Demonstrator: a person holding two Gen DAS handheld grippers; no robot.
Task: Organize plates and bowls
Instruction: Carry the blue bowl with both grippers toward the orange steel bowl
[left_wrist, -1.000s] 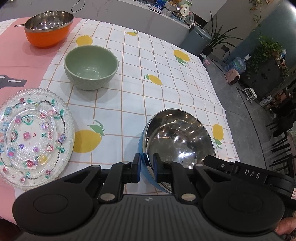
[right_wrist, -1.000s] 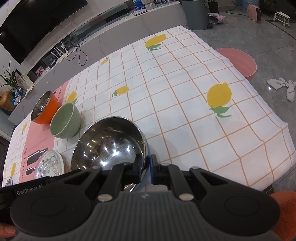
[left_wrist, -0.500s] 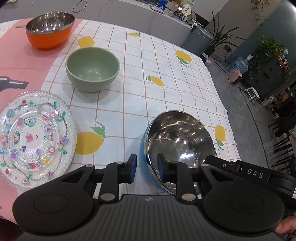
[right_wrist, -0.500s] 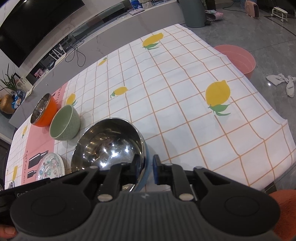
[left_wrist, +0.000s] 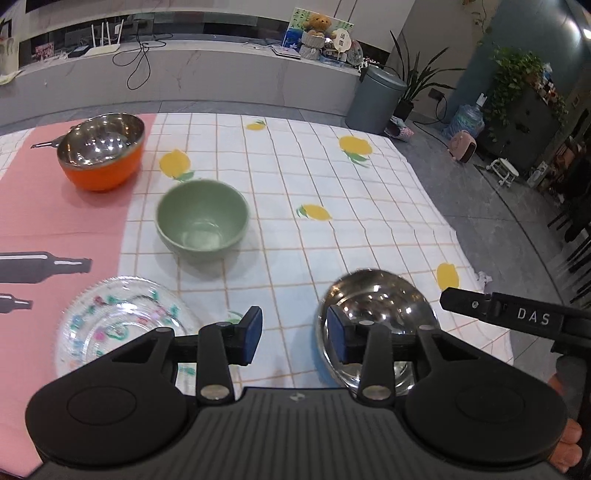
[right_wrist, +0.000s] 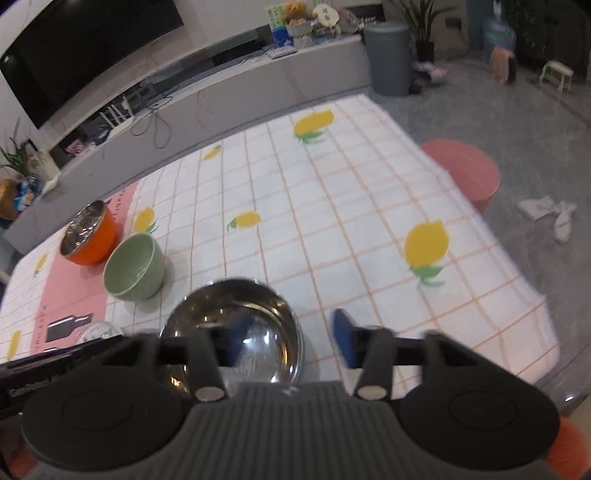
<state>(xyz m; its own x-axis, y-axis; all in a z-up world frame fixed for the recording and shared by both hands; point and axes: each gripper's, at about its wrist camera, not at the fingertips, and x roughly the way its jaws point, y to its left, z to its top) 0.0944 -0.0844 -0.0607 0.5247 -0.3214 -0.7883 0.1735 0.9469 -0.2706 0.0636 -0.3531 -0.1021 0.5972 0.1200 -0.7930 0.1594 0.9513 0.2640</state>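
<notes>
Both grippers, left gripper (left_wrist: 293, 338) and right gripper (right_wrist: 291, 341), are opening their fingers, gripping nothing, above one blue-sided steel bowl (left_wrist: 376, 321) on the tabletop (left_wrist: 332, 240). Beyond lie one glass plate (left_wrist: 122, 332), one green bowl (left_wrist: 201, 221) and one orange steel bowl (left_wrist: 101, 151): three bowls.

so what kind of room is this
Most likely a home living room: a large dark TV above a long low counter, a cloth-covered table with bowls, and houseplants.

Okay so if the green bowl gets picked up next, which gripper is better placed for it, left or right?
Probably left. The green bowl sits straight ahead of the left gripper, whose jaws are opening with nothing between them. From the right gripper it lies far off to the side, beyond the steel bowl.
</notes>
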